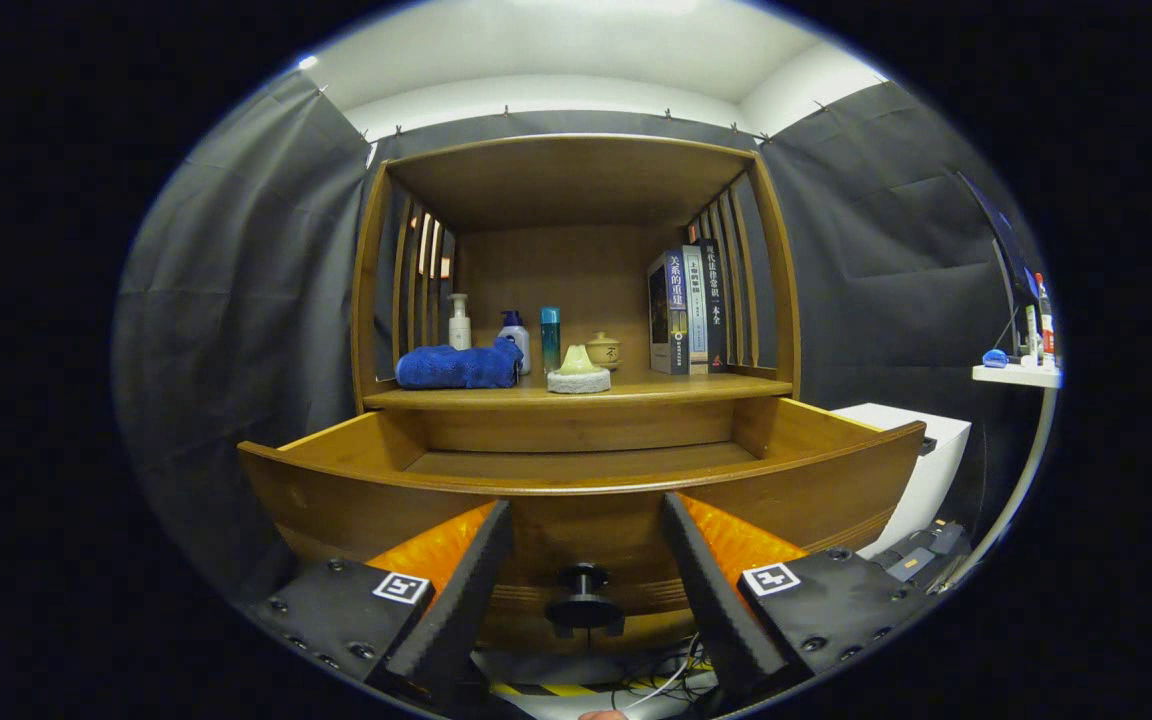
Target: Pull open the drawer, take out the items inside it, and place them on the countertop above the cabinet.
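Observation:
The wooden drawer (356,480) stands pulled out toward me, and the strip of its floor that I can see is bare. Its round black knob (584,598) sits on the front panel, between my two fingers and apart from both. My gripper (586,560) is open, with nothing held; the orange and black fingers (456,580) flank the knob. On the countertop (636,392) above the drawer lie a folded blue towel (459,366) and a pale sponge-like block (579,371).
Behind the towel stand a white pump bottle (458,322), a blue-capped bottle (515,335), a teal tube (550,338) and a small lidded jar (603,350). Books (688,310) lean at the shelf's right. A white box (921,470) stands right of the cabinet. Cables (656,680) lie below.

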Action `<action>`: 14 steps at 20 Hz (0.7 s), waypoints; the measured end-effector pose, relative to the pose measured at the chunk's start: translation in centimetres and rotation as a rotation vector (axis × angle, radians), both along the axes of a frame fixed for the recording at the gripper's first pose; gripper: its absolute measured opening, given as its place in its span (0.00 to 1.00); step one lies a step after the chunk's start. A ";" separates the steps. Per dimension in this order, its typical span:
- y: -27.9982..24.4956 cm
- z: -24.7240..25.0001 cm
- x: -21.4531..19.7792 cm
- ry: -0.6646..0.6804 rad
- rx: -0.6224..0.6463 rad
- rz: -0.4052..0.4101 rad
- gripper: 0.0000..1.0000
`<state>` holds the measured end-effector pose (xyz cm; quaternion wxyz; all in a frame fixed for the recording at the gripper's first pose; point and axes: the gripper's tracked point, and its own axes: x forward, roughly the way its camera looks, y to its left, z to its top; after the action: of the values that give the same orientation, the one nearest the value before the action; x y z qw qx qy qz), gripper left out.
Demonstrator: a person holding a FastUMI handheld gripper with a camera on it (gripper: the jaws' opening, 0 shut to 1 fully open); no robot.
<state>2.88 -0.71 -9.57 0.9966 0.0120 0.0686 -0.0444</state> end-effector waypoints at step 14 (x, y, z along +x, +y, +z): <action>-0.3 0.5 4.2 0.013 0.026 0.003 0.98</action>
<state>7.09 -1.06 -9.04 0.9960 0.0244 0.0755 -0.0421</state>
